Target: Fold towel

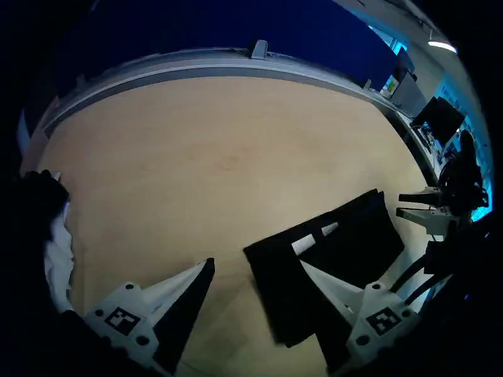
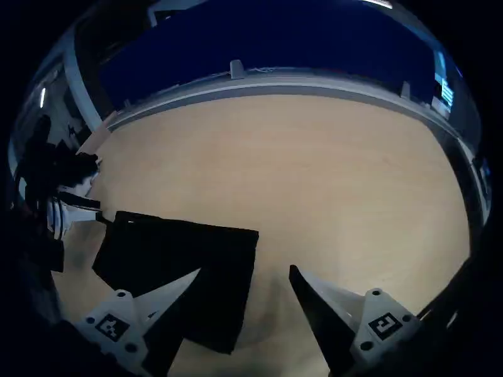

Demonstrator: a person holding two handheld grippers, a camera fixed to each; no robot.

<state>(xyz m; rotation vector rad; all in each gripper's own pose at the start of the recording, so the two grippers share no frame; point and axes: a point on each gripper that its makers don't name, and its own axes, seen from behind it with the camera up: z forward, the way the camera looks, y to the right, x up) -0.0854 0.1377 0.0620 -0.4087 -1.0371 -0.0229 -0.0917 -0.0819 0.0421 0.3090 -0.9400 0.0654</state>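
Observation:
A black towel [image 1: 339, 251] lies folded flat on the light wooden table [image 1: 220, 157], with small white tags [image 1: 305, 244] showing on its top. In the left gripper view my left gripper [image 1: 256, 262] is open above the table, and its right finger overlaps the towel's near left part. My right gripper [image 1: 420, 207] hovers at the towel's far right edge. In the right gripper view the towel [image 2: 176, 251] lies low and left, and my right gripper [image 2: 244, 270] stands open over its right edge. My left gripper [image 2: 80, 209] sits by the towel's left corner. Neither gripper holds cloth.
A white cloth [image 1: 60, 261] and a dark bundle [image 1: 34, 195] lie at the table's left edge. A grey rail [image 1: 207, 63] with a blue partition [image 2: 270, 38] behind it borders the far side. Monitors [image 1: 440, 116] stand at the far right.

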